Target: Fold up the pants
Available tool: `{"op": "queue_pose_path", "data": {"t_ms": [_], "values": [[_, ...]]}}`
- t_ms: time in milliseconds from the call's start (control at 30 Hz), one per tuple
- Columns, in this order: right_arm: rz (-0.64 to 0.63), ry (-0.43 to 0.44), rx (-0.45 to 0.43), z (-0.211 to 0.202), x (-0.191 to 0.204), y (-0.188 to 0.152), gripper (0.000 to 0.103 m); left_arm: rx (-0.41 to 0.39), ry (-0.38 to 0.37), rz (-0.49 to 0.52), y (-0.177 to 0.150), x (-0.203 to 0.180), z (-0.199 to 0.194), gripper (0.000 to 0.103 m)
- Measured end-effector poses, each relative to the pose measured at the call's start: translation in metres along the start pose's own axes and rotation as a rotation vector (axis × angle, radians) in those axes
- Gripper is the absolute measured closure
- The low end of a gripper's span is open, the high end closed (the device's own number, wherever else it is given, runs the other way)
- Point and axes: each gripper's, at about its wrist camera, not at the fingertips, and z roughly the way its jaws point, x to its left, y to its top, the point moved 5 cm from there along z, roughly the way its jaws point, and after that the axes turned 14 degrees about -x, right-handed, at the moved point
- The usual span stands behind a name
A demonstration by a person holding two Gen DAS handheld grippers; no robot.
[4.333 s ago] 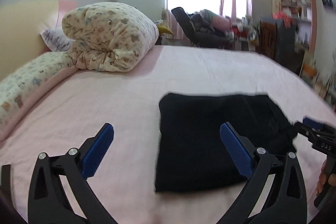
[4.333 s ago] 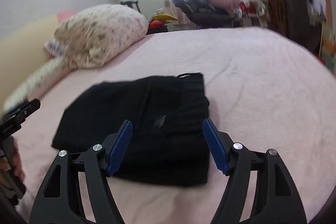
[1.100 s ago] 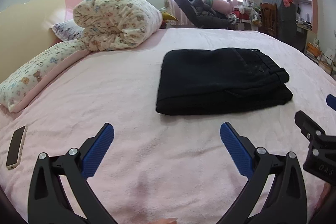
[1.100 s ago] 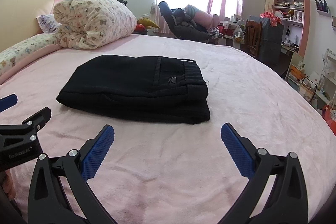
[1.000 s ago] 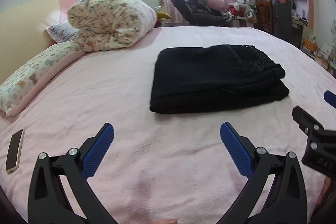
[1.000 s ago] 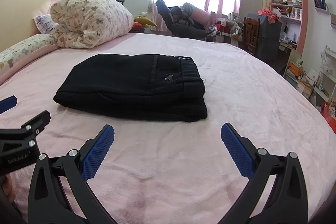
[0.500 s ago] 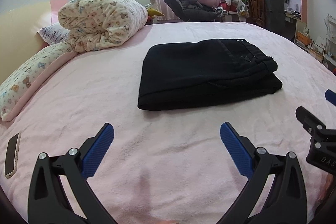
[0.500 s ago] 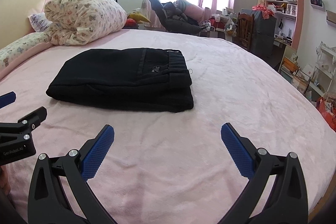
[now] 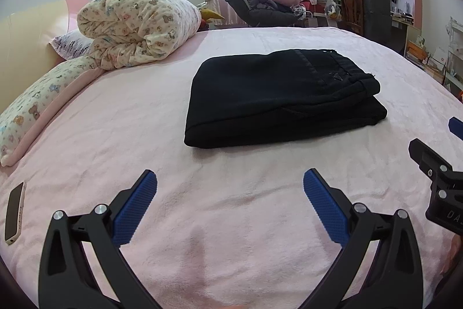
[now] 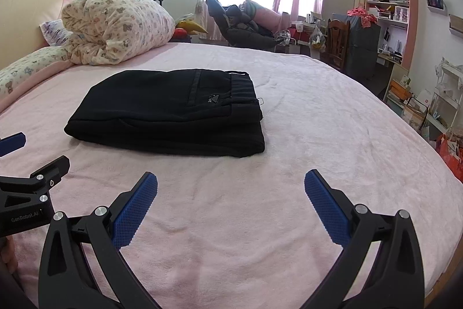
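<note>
The black pants lie folded into a neat rectangular stack on the pink bed, waistband to the right; the same stack of pants shows in the right wrist view. My left gripper hangs open above bare sheet, well short of the stack's near edge, nothing between its blue pads. My right gripper is open too, equally far back and empty. The other tool's tip shows at each view's side edge.
A rolled bear-print quilt and a long pillow lie at the bed's left. A phone rests near the left edge. A chair with clothes, a desk and shelves stand beyond the bed.
Both grippers have drawn back from the folded pants and risen, so the stack now sits farther off. The pants themselves have not moved in the last second.
</note>
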Motion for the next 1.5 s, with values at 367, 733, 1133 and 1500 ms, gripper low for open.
{"op": "queue_pose_path", "data": {"t_ms": [367,733,1133,1500], "values": [[-0.060,0.044,-0.023,-0.003,0.019,0.002,0.001,-0.013,0.043,-0.025,0.002,0.010,-0.002,0.002],[-0.055,0.055,-0.018,0.001,0.022,0.004,0.001,-0.010,0.070,-0.050,0.004,0.020,-0.001,0.002],[-0.050,0.053,0.009,0.005,0.023,0.001,0.001,-0.004,0.056,-0.066,0.003,0.021,0.001,0.002],[-0.049,0.055,0.023,0.007,0.024,-0.003,0.001,-0.033,0.071,-0.049,0.004,0.018,-0.004,0.002]]}}
